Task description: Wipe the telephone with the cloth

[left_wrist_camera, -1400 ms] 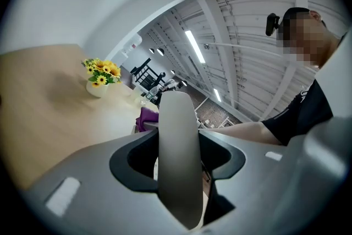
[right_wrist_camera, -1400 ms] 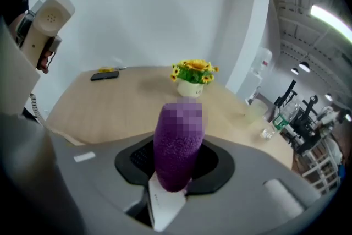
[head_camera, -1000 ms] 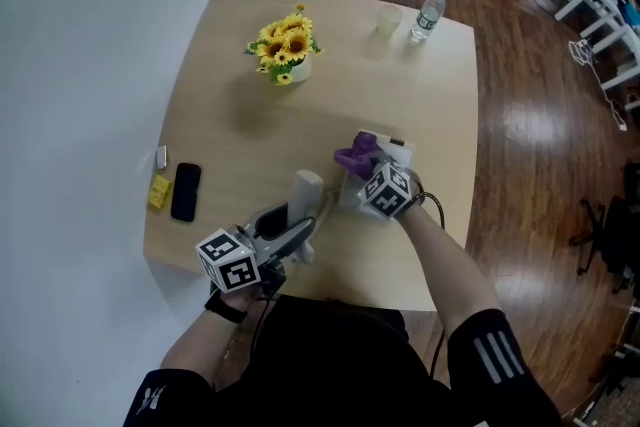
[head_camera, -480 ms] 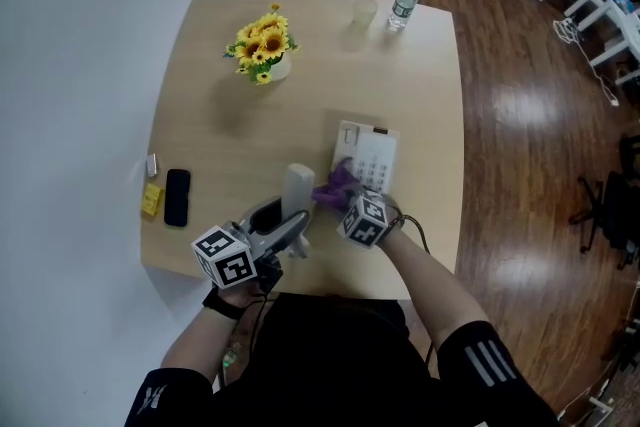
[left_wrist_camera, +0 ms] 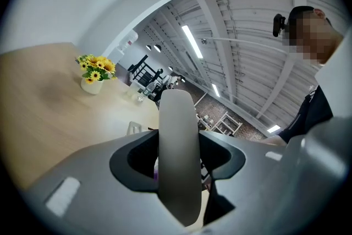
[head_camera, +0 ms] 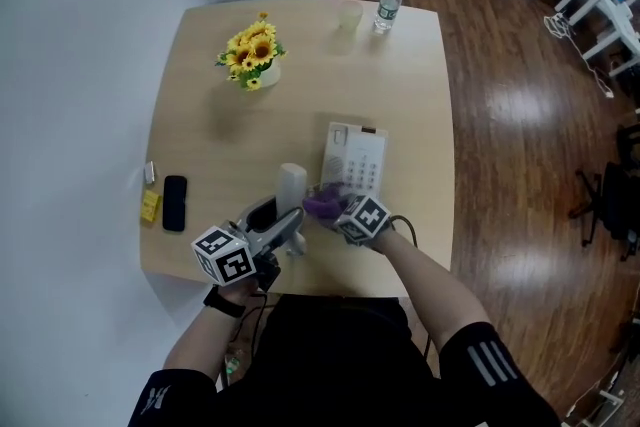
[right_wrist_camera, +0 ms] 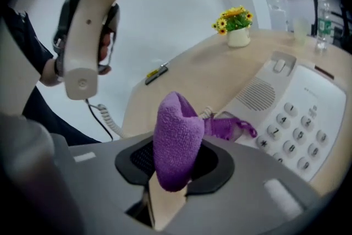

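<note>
Table (head_camera: 200, 105) holds the phone (head_camera: 357, 158) near its front edge, my left gripper (head_camera: 290, 232) clamped on the handset (head_camera: 291, 189) held upright beside it, my right gripper (head_camera: 331, 208) pinching the purple cloth (head_camera: 319, 205) at the phone's near left corner.

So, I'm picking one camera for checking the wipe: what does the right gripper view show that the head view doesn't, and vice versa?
Only the right gripper view: the keypad digits, the coiled cord, and the purple cloth clamped between the right gripper jaws. Only the head view: both marker cubes, the person's forearms, the wooden floor. Both: the lifted handset, telephone base, cloth and sunflower pot.
</note>
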Tool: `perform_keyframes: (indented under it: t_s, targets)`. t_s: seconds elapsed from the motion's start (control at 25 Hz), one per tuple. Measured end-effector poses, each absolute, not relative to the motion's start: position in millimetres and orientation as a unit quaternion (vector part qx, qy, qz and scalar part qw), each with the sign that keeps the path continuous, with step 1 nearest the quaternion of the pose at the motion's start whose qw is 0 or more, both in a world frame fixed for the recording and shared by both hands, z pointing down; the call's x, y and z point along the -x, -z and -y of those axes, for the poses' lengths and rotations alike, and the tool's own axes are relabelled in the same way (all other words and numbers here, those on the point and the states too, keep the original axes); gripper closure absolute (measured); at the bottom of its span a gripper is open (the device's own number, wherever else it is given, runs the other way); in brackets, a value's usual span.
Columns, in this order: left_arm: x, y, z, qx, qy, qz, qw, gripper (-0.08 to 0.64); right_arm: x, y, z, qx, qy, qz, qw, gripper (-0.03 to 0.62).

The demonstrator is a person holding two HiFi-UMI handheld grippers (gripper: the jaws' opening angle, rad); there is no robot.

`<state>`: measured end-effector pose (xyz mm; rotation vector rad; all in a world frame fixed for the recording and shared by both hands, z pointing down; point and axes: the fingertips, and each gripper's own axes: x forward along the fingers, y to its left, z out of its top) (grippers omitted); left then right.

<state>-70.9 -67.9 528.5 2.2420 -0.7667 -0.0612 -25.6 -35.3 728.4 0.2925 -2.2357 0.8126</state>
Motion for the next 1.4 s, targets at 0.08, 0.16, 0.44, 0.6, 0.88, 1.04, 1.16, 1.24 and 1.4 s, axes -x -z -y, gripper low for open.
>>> perform_keyframes:
  t_s: [0.08,0.16,0.44,0.6,0.88,1.04,1.16,1.24,1.4]
  targets:
    - [69,-536,74,-0.874,0.013,0.309,0.375,0.345,21,-709,18,-0.096,-0.327,0.877,0.338,0.466]
    - [65,-550,86,-0.870,-0.008,0.322,0.373,0.345,11,-687,7,-0.106,-0.320,0.888,0.312,0.465]
    - [30,-607,140,-0.834,-0.080,0.377,0.395,0.345,-63,-608,-13,-0.233,-0.257,0.909,0.231,0.465]
    - [2,-648,165,-0.806,-0.136,0.408,0.407,0.345,-103,-584,-16,-0.303,-0.266,0.896,0.184,0.465]
    - [-21,-703,188,-0.772,-0.234,0.451,0.382,0.345,-132,-570,-22,-0.344,-0.287,0.882,0.147,0.465]
    - [-26,-713,194,-0.763,-0.254,0.457,0.379,0.345,-137,-568,-27,-0.351,-0.295,0.878,0.141,0.465]
    - [-30,-716,198,-0.763,-0.264,0.458,0.371,0.341,-138,-566,-31,-0.353,-0.305,0.875,0.130,0.464]
    - [-32,-717,199,-0.764,-0.274,0.457,0.364,0.337,-138,-567,-35,-0.353,-0.312,0.873,0.127,0.463]
    - [-35,-710,196,-0.782,-0.281,0.435,0.347,0.287,-136,-565,-38,-0.354,-0.317,0.872,0.113,0.463]
